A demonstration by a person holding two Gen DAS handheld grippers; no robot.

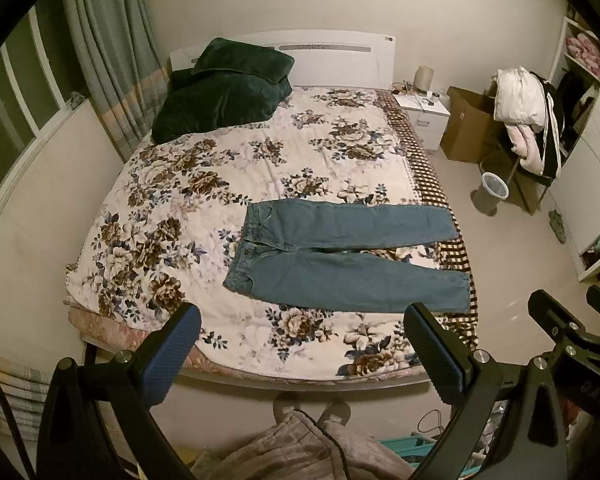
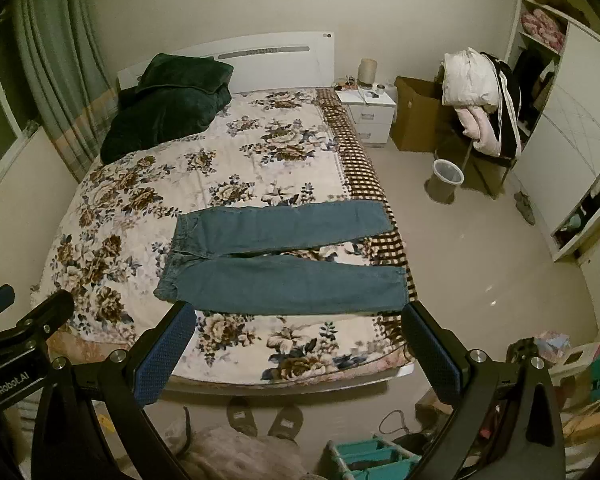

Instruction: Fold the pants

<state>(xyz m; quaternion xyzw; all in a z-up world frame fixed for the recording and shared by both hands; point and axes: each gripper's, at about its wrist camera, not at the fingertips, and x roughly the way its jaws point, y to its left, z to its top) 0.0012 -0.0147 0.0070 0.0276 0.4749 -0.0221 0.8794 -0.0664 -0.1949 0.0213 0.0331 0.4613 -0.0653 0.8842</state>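
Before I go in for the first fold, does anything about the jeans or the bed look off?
Mostly fine. The jeans lie flat on the floral quilt, legs splayed apart in a V rather than together, and their hems reach the bed's right edge. A dark green blanket is heaped near the headboard, away from the jeans. Both grippers hover open.

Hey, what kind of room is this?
Most likely a home bedroom: a bed with a floral quilt, a white nightstand beside its headboard, and a wardrobe. Jeans lie flat on the bed.
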